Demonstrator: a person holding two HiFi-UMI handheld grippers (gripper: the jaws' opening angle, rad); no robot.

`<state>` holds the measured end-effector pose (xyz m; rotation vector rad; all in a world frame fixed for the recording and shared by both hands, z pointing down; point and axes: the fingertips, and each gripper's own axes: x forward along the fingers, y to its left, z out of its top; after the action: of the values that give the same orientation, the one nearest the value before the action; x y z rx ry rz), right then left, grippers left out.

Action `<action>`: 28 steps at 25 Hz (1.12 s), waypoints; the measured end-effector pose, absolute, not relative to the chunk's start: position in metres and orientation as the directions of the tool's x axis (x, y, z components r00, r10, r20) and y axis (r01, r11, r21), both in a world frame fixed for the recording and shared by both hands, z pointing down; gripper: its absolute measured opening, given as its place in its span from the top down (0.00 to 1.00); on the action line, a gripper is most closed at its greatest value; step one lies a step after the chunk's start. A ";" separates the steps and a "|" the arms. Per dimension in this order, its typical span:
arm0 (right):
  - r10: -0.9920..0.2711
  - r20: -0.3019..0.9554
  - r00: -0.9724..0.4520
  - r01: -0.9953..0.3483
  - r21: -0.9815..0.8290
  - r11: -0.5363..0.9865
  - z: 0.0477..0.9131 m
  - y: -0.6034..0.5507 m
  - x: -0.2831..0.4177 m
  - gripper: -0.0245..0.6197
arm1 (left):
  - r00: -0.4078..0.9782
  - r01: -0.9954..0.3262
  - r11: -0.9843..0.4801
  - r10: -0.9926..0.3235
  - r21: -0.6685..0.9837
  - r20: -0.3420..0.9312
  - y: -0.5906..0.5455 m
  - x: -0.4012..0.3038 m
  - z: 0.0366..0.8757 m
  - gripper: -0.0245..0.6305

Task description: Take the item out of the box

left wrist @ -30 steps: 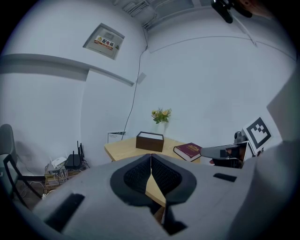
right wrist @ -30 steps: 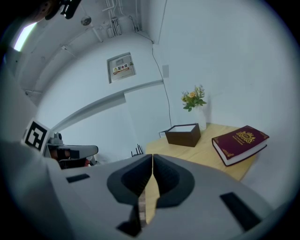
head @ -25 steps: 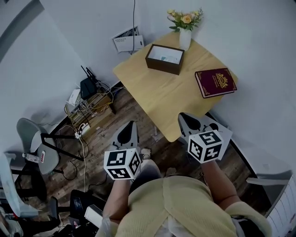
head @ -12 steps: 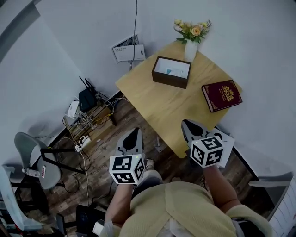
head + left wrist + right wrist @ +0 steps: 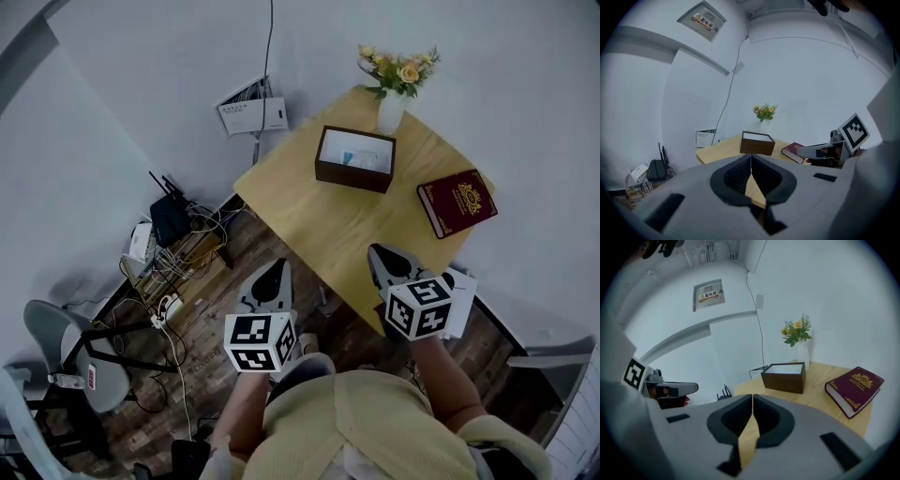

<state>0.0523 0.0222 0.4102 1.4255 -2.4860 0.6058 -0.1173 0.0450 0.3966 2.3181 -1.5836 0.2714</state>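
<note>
Looking down, the head view has the box (image 5: 352, 176) sitting upper centre on the table (image 5: 309, 211), a pale item (image 5: 356, 157) inside. Left gripper view: the left gripper (image 5: 751, 158) has its jaws meeting on nothing, box at centre frame. Right gripper view: the right gripper (image 5: 753, 397) is likewise closed and empty

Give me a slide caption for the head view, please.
Shut, empty left gripper and right gripper near a table with box, book and flower vase.
</note>
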 end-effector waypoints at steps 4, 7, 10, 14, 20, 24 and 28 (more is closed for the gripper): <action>-0.786 0.388 -0.481 -0.876 -0.249 0.414 0.415 0.013 0.043 0.91 | 0.407 -0.913 -0.383 -0.848 0.139 0.339 0.032 -0.123 0.398 0.93; -0.801 0.389 -0.455 -0.889 -0.249 0.385 0.415 0.006 0.036 0.91 | 0.431 -0.902 -0.411 -0.834 0.135 0.344 0.025 -0.130 0.399 0.93; -0.814 0.385 -0.435 -0.899 -0.245 0.364 0.413 0.002 0.029 0.91 | 0.450 -0.892 -0.429 -0.820 0.142 0.352 0.021 -0.140 0.402 0.93; -0.817 0.386 -0.427 -0.903 -0.228 0.365 0.410 0.000 0.027 0.91 | 0.462 -0.886 -0.436 -0.812 0.155 0.355 0.012 -0.142 0.405 0.93; -0.826 0.379 -0.417 -0.907 -0.224 0.356 0.405 -0.014 0.046 0.91 | 0.475 -0.880 -0.446 -0.806 0.164 0.354 -0.003 -0.122 0.402 0.93; -0.827 0.374 -0.420 -0.906 -0.223 0.359 0.401 -0.018 0.058 0.91 | 0.481 -0.876 -0.457 -0.806 0.154 0.345 -0.008 -0.108 0.397 0.93; -0.822 0.366 -0.436 -0.899 -0.220 0.379 0.398 -0.024 0.067 0.91 | 0.482 -0.875 -0.462 -0.810 0.145 0.335 -0.017 -0.091 0.393 0.93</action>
<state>0.0673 -0.0242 0.3981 1.5439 -2.4401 0.5783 -0.0911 -0.0168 0.3927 2.4362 -1.4276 0.3152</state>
